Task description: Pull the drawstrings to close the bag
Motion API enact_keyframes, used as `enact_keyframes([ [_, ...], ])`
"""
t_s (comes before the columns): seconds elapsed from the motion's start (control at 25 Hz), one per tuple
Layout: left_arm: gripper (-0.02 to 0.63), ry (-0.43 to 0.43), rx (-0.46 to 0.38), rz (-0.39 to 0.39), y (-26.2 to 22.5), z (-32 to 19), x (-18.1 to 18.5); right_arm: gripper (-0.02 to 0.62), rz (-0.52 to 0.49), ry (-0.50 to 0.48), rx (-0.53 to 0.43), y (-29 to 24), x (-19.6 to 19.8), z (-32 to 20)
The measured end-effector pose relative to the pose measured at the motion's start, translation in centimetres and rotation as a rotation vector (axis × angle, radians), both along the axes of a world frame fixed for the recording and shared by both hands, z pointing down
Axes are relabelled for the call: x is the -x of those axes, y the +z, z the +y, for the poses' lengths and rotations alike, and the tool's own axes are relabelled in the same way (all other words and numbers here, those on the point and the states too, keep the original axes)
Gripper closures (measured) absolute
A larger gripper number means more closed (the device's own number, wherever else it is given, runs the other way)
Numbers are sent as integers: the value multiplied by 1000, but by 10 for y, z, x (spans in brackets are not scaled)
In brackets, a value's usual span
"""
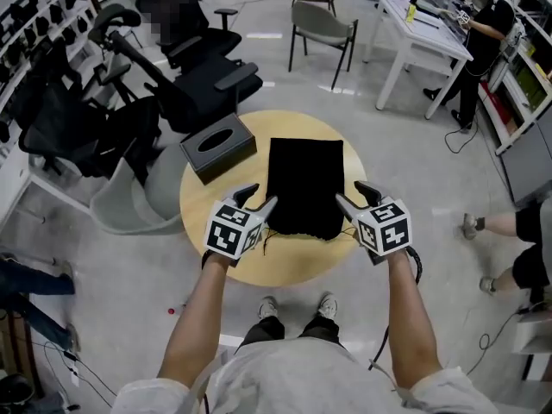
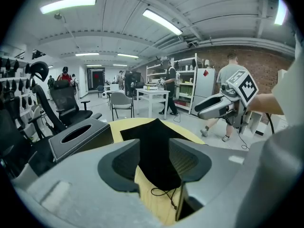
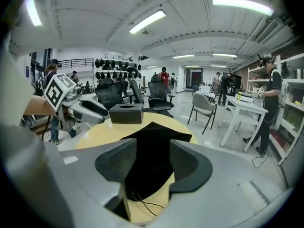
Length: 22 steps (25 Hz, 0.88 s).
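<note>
Drawstrings (image 2: 164,192) trail loose onto the table (image 1: 207,231) at the near, 6 o'clock end of the black bag (image 1: 304,179). The left tongs (image 1: 257,198) hang at the bag's 7 o'clock corner and the right tongs (image 1: 355,195) at its 5 o'clock corner. Both are spread, with nothing between the pads. Each has a cord just ahead and below, so neither hand looks nearer. The bag lies flat mid-table, its long axis running 6 to 12 o'clock. A tissue box (image 1: 217,147) sits at its 10 o'clock.
</note>
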<state>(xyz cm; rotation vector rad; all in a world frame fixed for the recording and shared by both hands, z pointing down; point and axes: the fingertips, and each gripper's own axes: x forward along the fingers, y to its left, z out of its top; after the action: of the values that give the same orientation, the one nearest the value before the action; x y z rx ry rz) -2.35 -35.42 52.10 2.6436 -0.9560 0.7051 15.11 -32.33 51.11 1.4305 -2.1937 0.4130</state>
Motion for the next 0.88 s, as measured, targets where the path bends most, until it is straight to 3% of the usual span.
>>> enact_keyframes([
  [0.4,380,118,66,-58,35,21,0,376,6,23,48,28,9,19],
  [0.88,372,65,130,-143,75,48,-6,376,32,-130,133,66,-7,40],
])
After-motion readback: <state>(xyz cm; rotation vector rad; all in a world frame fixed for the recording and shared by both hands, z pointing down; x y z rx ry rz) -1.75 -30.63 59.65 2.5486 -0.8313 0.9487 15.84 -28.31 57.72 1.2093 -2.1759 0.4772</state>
